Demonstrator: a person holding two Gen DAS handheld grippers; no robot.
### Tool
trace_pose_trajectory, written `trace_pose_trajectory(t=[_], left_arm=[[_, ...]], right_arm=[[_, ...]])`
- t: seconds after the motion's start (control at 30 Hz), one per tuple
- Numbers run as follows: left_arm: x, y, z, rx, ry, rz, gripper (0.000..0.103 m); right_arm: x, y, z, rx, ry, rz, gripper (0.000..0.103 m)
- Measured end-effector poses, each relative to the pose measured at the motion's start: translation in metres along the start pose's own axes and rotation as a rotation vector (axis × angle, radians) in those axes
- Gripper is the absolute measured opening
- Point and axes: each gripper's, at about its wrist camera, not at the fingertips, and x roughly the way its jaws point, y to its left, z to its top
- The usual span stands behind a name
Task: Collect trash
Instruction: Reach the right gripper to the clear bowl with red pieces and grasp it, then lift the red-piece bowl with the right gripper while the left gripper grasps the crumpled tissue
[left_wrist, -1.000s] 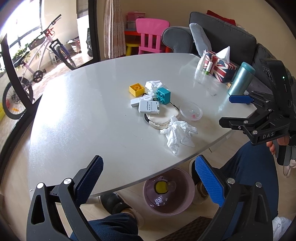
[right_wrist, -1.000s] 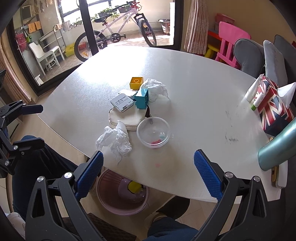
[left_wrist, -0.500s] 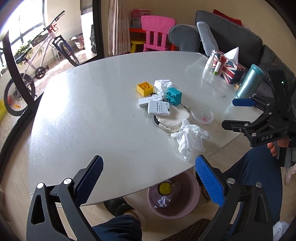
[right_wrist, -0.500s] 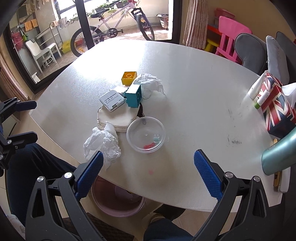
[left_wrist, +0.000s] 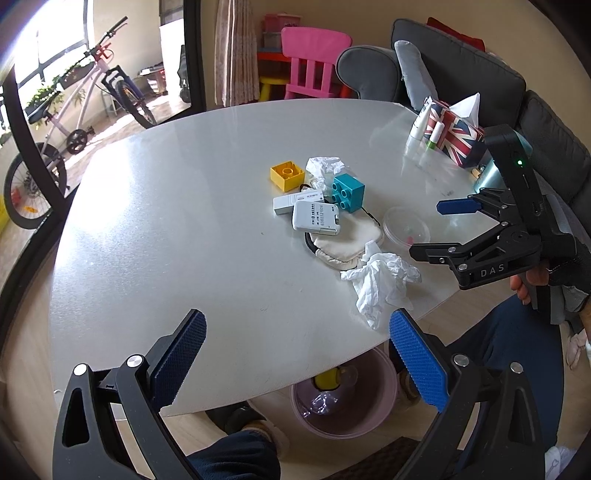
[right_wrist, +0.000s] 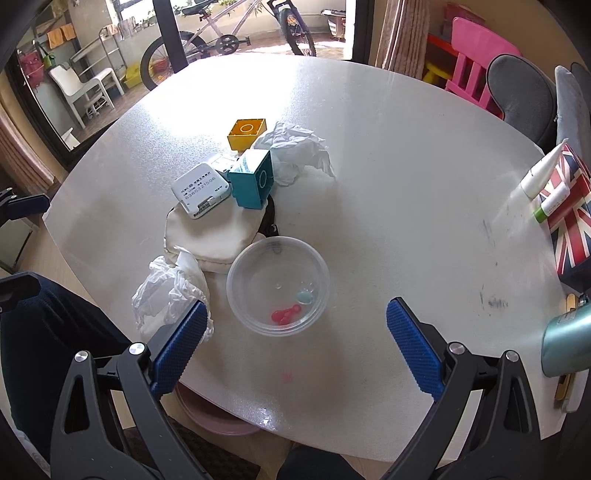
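Hovering over table (left_wrist: 184, 240) edge, left gripper (left_wrist: 295, 354) jaws spread wide, holding nothing. Right gripper (right_wrist: 295, 336) likewise wide apart, empty. Crumpled tissue (left_wrist: 376, 280) lies at table's near edge, touching cream pouch (left_wrist: 347, 243), just beside clear bowl (right_wrist: 277, 284). Second tissue wad (right_wrist: 295, 151) sits behind teal block (right_wrist: 251, 177). Pink bin (left_wrist: 343, 402) on floor under table edge.

Crumpled tissue (right_wrist: 173, 291) beside clear bowl (right_wrist: 278, 286)

I count two crumpled tissues (right_wrist: 171, 291) (right_wrist: 295, 149), two toy blocks (right_wrist: 246, 133) (right_wrist: 253, 179), one clear bowl (right_wrist: 277, 286), one pouch (right_wrist: 210, 240), one pink bin (left_wrist: 343, 402).
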Motion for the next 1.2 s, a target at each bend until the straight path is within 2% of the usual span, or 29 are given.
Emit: trace_pose_trajectory(t=[0.27, 0.33, 0.4, 1.2], left_arm=[[0.004, -0.001, 0.002, 0.000, 0.006, -0.007, 0.096], [0.005, -0.002, 0.003, 0.001, 0.007, -0.011, 0.096], [0.005, -0.003, 0.003, 0.004, 0.008, -0.015, 0.096], [0.027, -0.030, 0.005, 0.029, 0.030, -0.025, 0.096]], right_arm=[[0.014, 0.005, 0.008, -0.038, 0.025, 0.005, 0.081], [0.016, 0.005, 0.009, -0.044, 0.032, 0.006, 0.070], [0.016, 0.005, 0.010, -0.046, 0.036, 0.006, 0.064], [-0.029, 0.007, 0.007, -0.010, -0.033, -0.022, 0.064]])
